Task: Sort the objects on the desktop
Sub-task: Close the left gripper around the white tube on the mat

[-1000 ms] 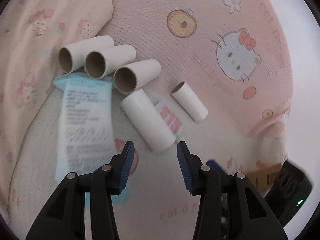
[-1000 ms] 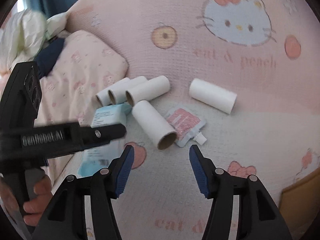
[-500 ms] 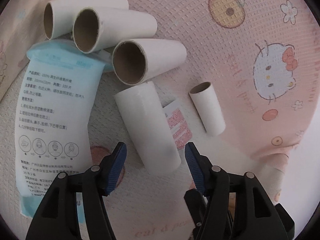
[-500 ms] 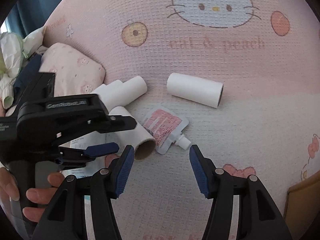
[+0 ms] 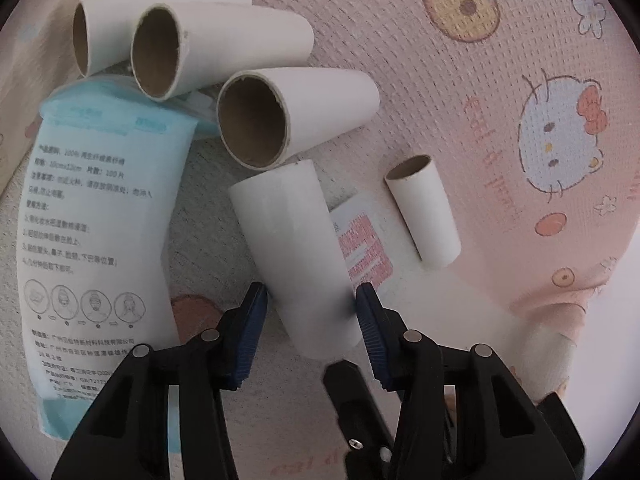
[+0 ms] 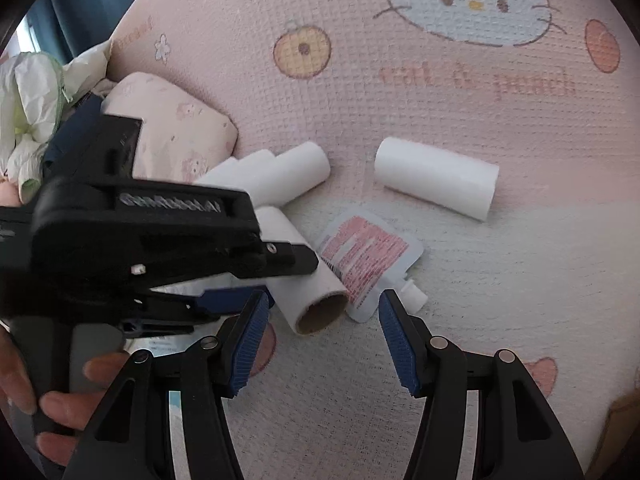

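Closing left gripper (image 5: 310,300) around tube (image 5: 296,248), fingers (image 5: 252,320) flanking

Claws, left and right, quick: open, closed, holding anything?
Left claw: closing around the white cardboard tube.
Right claw: open, empty.

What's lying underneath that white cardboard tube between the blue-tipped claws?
The tube lies across one edge of a small pouch with pink print, on the blanket. The pouch's covered edge is hidden. The left gripper straddles the tube.

- Left gripper (image 5: 310,312) angled down, jaws just closing, blue pads at both sides of a white tube, contact unclear.
- Right gripper (image 6: 320,334) angled down, jaws apart, nothing between.
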